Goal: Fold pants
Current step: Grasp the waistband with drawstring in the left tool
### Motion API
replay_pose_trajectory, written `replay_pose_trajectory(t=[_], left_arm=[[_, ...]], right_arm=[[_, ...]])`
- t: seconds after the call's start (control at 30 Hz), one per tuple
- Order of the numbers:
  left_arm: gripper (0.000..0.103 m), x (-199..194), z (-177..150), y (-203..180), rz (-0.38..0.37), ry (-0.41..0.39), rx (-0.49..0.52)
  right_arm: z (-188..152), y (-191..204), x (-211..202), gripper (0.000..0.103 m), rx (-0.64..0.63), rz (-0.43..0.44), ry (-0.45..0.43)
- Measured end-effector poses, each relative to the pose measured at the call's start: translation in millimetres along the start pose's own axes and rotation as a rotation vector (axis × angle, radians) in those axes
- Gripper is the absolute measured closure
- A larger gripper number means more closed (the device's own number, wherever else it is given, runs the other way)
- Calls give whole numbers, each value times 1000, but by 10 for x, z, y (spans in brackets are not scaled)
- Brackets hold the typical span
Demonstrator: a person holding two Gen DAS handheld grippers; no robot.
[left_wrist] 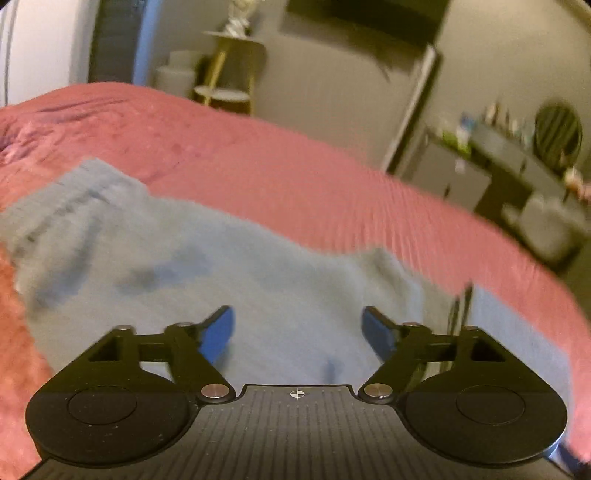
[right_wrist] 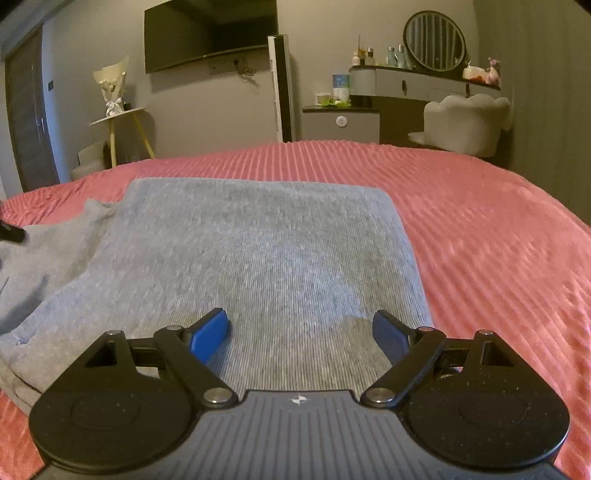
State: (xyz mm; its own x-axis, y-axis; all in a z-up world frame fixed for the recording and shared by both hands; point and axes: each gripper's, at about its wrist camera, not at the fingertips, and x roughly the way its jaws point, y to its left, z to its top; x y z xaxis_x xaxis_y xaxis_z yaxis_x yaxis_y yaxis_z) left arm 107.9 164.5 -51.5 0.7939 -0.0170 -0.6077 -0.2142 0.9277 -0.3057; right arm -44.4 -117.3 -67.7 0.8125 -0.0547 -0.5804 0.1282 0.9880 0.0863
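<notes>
One pair of grey pants [right_wrist: 258, 251] lies on a bed's pink ribbed bedspread [right_wrist: 480, 236], folded into a flat rectangle with a rumpled part trailing to the left. Two grippers work above it. The left gripper [left_wrist: 299, 332] hangs over the cloth with its two blue pads [left_wrist: 218, 332] spread and nothing between them; that view is blurred, so fabric detail is unclear. The right gripper [right_wrist: 301, 334] likewise stands released above the folded panel. One round mirror [right_wrist: 434, 40] and one wall-mounted television [right_wrist: 210, 33] stand beyond.
</notes>
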Motion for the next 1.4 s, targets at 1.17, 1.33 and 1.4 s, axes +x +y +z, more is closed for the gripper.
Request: replay_pose_trajectory(t=[1.17,1.33,1.4], left_arm=[[4,43,-107,2563,-393,-60,-683],[5,65,-231,2674,-512,-114,-727],[11,90,-232,2719,-496,-86,-735]], right_arm=[[-61,4,30,17,11,-16,-55],[-62,4,28,17,11,-16,-55],[-61,4,32,17,11,-16,-55]])
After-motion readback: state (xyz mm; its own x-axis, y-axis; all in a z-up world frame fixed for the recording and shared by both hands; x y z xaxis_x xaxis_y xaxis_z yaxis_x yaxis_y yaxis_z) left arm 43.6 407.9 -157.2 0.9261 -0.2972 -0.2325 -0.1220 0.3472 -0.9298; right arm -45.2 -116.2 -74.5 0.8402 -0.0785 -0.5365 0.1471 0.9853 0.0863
